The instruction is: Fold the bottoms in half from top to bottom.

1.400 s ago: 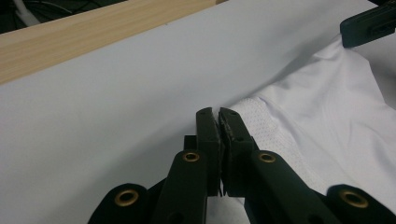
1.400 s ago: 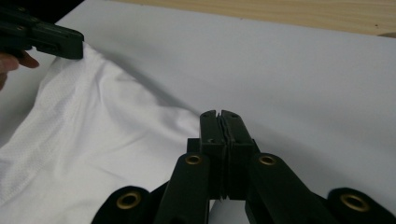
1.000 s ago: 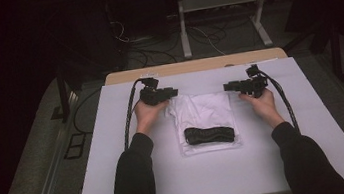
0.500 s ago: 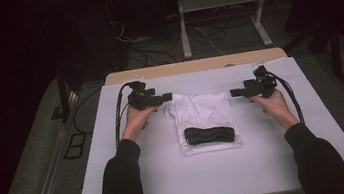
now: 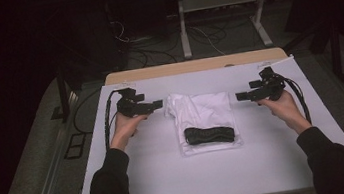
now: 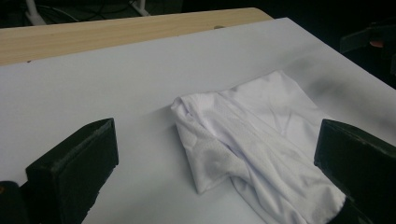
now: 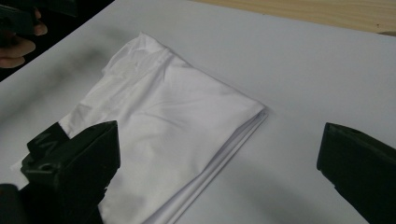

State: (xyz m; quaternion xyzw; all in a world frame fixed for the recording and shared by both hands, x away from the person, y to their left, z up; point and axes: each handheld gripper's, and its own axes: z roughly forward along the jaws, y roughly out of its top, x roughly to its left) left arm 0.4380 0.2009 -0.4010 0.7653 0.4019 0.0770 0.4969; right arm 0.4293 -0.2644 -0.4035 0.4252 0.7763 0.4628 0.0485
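A folded white cloth [image 5: 202, 115] lies in the middle of the white table top [image 5: 269, 165], with a small black rolled item [image 5: 209, 135] across its near end. My left gripper [image 5: 157, 104] hovers left of the cloth's far corner, pointing right at it. My right gripper [image 5: 240, 96] hovers to the cloth's right, pointing left. Both have just been opening their jaws and stand open, with nothing between them. The left gripper view has the cloth [image 6: 261, 149] ahead of wide jaws. In the right gripper view the cloth [image 7: 177, 116] lies ahead and to the left.
A wooden strip [image 5: 196, 66] borders the table's far edge. Beyond it stand a metal rack's legs [image 5: 220, 20] and loose cables on the dark floor. Bare white surface surrounds the cloth on every side.
Both hands have drawn outward from the cloth's far corners, the left one to the left and the right one to the right. The cloth and black item lie still.
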